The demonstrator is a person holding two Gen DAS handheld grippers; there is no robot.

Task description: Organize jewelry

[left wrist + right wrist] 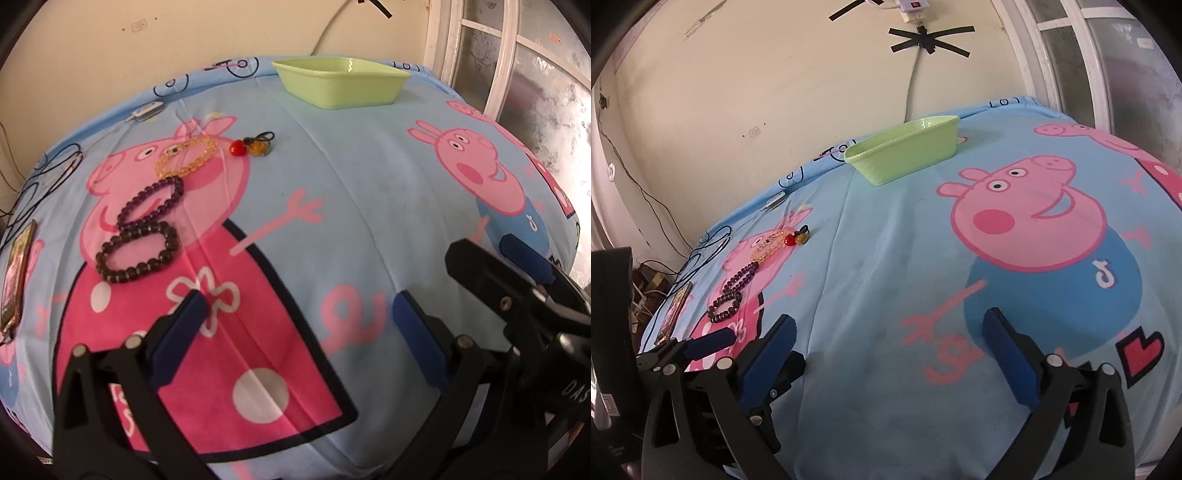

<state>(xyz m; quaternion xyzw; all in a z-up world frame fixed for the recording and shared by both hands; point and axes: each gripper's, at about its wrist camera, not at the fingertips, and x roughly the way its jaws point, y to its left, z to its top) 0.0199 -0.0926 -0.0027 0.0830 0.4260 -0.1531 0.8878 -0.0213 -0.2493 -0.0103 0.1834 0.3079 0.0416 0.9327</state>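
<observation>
Three bead bracelets lie in a row on the cartoon-print cloth at the left: a dark brown one [138, 254], a purple one [151, 201] and a yellow one [186, 157]. A red and amber charm [251, 146] lies just right of the yellow one. A light green tray [341, 83] stands empty at the far edge. My left gripper [299, 314] is open and empty, hovering near of the bracelets. My right gripper [892, 332] is open and empty over the middle of the cloth; the bracelets [726, 308], charm [796, 238] and tray [905, 153] show there too.
A phone [14, 277] lies at the cloth's left edge beside black cables [40, 177]. A small white device [147, 110] sits at the far left. A wall and a window frame [498, 62] stand behind. The right gripper's body [517, 295] shows at the left view's right.
</observation>
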